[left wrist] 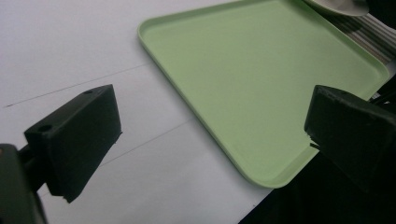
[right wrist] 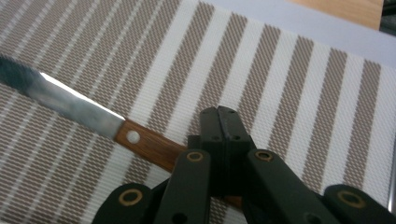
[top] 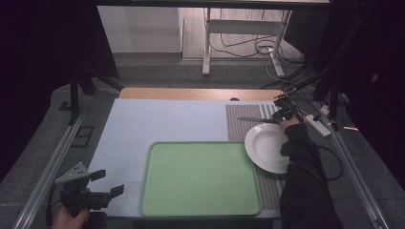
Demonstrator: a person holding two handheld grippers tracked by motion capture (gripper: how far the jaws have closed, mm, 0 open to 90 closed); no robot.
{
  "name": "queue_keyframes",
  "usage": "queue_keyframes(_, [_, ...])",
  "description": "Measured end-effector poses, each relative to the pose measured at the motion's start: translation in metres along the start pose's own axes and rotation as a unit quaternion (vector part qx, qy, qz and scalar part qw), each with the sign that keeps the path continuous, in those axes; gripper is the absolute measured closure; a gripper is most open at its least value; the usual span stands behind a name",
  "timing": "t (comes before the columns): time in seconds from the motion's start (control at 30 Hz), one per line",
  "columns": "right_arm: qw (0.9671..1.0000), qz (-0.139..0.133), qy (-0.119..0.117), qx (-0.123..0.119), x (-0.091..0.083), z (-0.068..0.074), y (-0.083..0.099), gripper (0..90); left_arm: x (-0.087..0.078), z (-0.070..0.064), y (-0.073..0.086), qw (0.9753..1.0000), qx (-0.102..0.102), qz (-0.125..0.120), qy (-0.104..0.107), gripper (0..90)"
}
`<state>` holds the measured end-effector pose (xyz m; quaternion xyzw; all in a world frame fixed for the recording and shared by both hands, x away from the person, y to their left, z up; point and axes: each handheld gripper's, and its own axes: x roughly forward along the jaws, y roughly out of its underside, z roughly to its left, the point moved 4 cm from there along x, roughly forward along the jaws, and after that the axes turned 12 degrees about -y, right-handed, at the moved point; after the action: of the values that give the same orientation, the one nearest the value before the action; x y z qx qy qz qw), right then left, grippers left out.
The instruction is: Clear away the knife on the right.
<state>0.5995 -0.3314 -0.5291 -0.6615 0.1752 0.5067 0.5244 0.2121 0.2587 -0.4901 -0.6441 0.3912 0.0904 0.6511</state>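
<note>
A knife (top: 253,119) with a steel blade and a wooden handle (right wrist: 149,145) lies over the striped placemat (top: 237,126) at the far right of the table. My right gripper (top: 281,113) is shut on the handle, its jaws pressed together (right wrist: 224,126) while the blade (right wrist: 70,100) points left. A white plate (top: 267,145) sits on the placemat just in front of the knife. My left gripper (top: 109,182) is held open near the table's front left corner, beside the green tray (top: 200,179), with nothing between its jaws (left wrist: 212,135).
The green tray (left wrist: 261,70) fills the front middle of the pale blue table top (top: 157,121). The plate's rim (left wrist: 336,7) overlaps the tray's right edge. The striped placemat (right wrist: 280,70) runs down the right side. Cables and a power strip (top: 317,125) lie past the right edge.
</note>
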Motion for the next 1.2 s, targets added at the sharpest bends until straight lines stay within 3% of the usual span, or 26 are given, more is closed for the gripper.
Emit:
queue_keyframes(0.13, [0.9998,0.011,-0.009,0.014,-0.006,-0.004,0.007,90.0,0.000,0.000,0.000,1.0000,0.001,0.000,-0.001,3.5])
queue_keyframes(0.17, [0.9994,0.020,-0.020,0.020,-0.009,-0.004,0.011,89.9,0.000,-0.001,0.000,1.0000,0.001,0.000,0.000,3.6])
queue_keyframes(0.47, [0.9970,0.059,-0.046,0.019,-0.019,0.000,0.023,89.9,0.000,-0.001,0.000,1.0000,0.003,0.000,-0.001,3.6])
queue_keyframes(0.5, [0.9979,0.050,-0.036,0.020,-0.021,0.000,0.021,83.7,0.000,-0.001,0.000,1.0000,0.003,0.000,-0.002,3.6])
queue_keyframes(0.53, [0.9979,0.050,-0.036,0.020,-0.021,0.000,0.021,83.7,0.000,-0.001,0.000,1.0000,0.003,0.000,-0.002,3.5])
queue_keyframes(0.57, [0.9985,0.029,-0.037,0.027,-0.025,0.001,0.016,75.1,0.000,-0.001,0.000,1.0000,0.002,0.000,-0.001,3.6])
queue_keyframes(0.6, [0.9985,0.029,-0.037,0.027,-0.025,0.001,0.016,75.1,0.000,-0.001,0.000,1.0000,0.001,0.000,-0.001,3.6])
queue_keyframes(0.7, [0.9984,0.001,-0.044,0.035,-0.030,0.006,0.008,57.8,0.000,0.000,0.000,1.0000,0.001,0.001,-0.001,3.6])
queue_keyframes(0.8, [0.9972,-0.009,-0.060,0.043,-0.029,0.013,0.002,36.6,0.000,-0.001,0.000,1.0000,0.002,0.001,-0.001,3.6])
queue_keyframes(0.9, [0.9963,-0.003,-0.071,0.048,-0.025,0.016,0.000,23.0,0.000,-0.001,0.000,1.0000,0.002,0.001,-0.001,3.5])
queue_keyframes(0.97, [0.9970,-0.002,-0.063,0.044,-0.020,0.021,-0.004,8.9,0.000,-0.001,0.000,1.0000,0.002,0.001,-0.001,3.6])
queue_keyframes(1.07, [0.9978,0.002,-0.056,0.037,-0.017,0.024,-0.006,1.3,0.000,-0.001,0.000,1.0000,0.002,0.001,-0.001,3.5])
queue_keyframes(1.2, [0.9983,0.014,-0.047,0.031,-0.008,0.029,-0.008,0.0,0.000,-0.001,0.000,1.0000,0.002,0.001,-0.001,3.5])
